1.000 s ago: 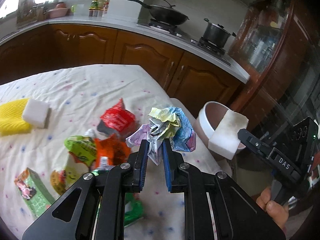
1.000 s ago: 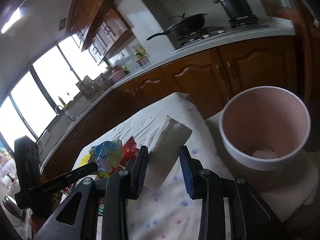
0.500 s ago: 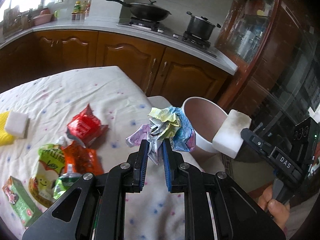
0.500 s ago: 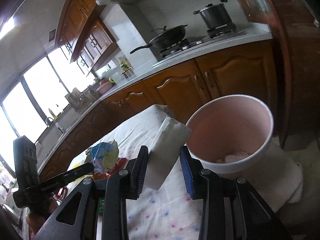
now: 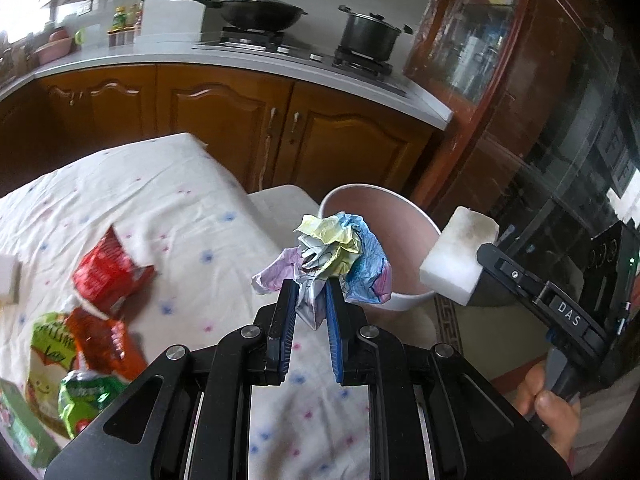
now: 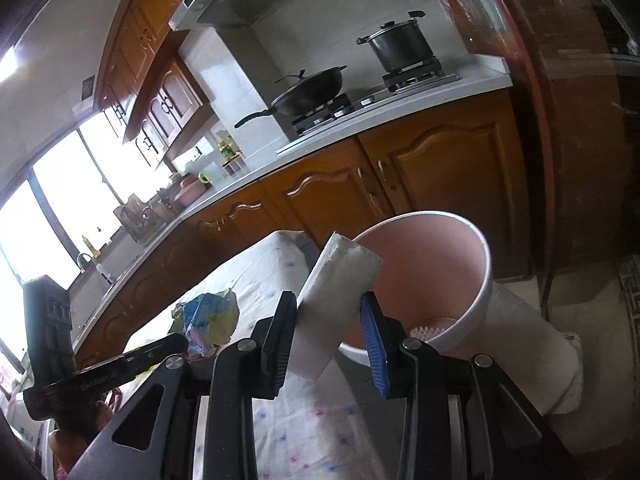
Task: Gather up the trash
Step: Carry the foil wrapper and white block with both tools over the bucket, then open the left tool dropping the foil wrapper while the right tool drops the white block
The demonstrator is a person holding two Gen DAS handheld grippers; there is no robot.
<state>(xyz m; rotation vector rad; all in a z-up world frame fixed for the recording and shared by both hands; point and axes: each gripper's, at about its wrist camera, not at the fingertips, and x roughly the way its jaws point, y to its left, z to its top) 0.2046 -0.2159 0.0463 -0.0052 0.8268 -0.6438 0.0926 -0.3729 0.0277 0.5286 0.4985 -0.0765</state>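
The left gripper point(image 5: 307, 300) is pinching crumpled paper point(image 5: 336, 252) near the pink bin point(image 5: 416, 216); the right gripper point(image 6: 328, 316) is clamping a white sponge point(image 6: 336, 304), seemingly over the rim. Center each before releasing.

The left hand-held gripper point(image 5: 311, 300) points forward and slightly down, its blue-padded fingers point(image 5: 285, 312) drawn nearly together and pinching something between them. The right hand-held gripper point(image 6: 330, 320) sits further right and a little ahead, tilted to one side, its fingers point(image 6: 370, 332) set wider and clamped on a block. A bare right hand point(image 5: 548, 404) wraps its handle from below.
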